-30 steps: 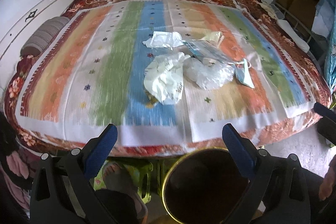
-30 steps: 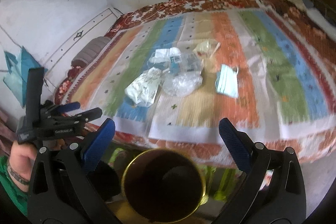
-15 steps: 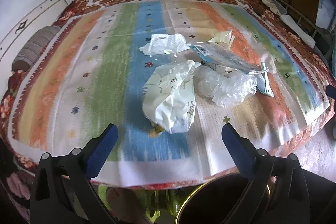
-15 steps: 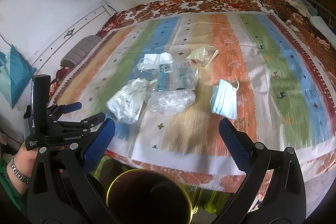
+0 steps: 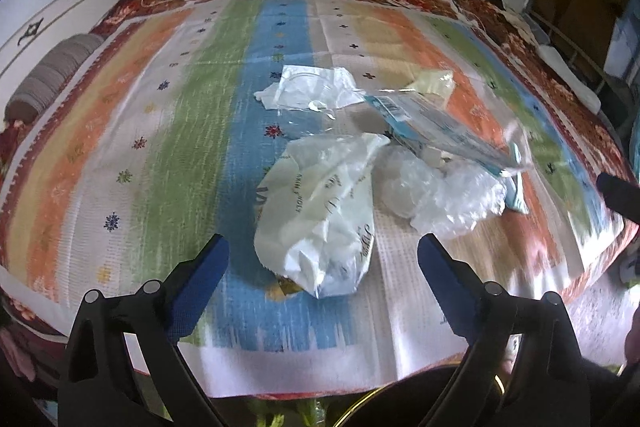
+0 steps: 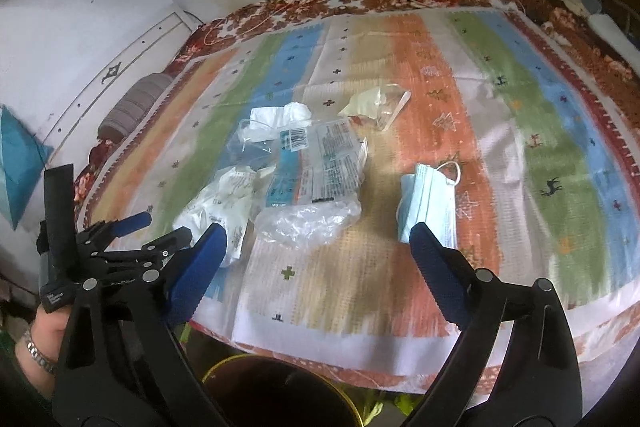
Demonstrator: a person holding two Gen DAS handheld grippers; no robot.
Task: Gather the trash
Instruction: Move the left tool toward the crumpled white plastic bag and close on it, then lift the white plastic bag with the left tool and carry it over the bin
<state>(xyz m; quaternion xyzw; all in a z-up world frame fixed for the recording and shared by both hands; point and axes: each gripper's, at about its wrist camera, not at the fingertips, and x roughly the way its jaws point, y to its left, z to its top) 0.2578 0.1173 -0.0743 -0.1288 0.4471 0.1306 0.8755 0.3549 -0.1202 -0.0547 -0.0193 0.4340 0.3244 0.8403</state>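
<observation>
Both grippers' fingers wide but closing, nothing between: left gripper [image 5: 323,251] should center on crumpled white bag [image 5: 320,211], right gripper [image 6: 316,239] on face mask [image 6: 428,203], pinch without snagging bed [image 6: 360,299] cover.

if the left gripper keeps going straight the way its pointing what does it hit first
Most likely the crumpled white plastic bag, which lies on the striped bedspread centred just ahead of the left gripper. Its jaws stand wide but are closing, with nothing between them yet. Depth is hard to judge.
</observation>
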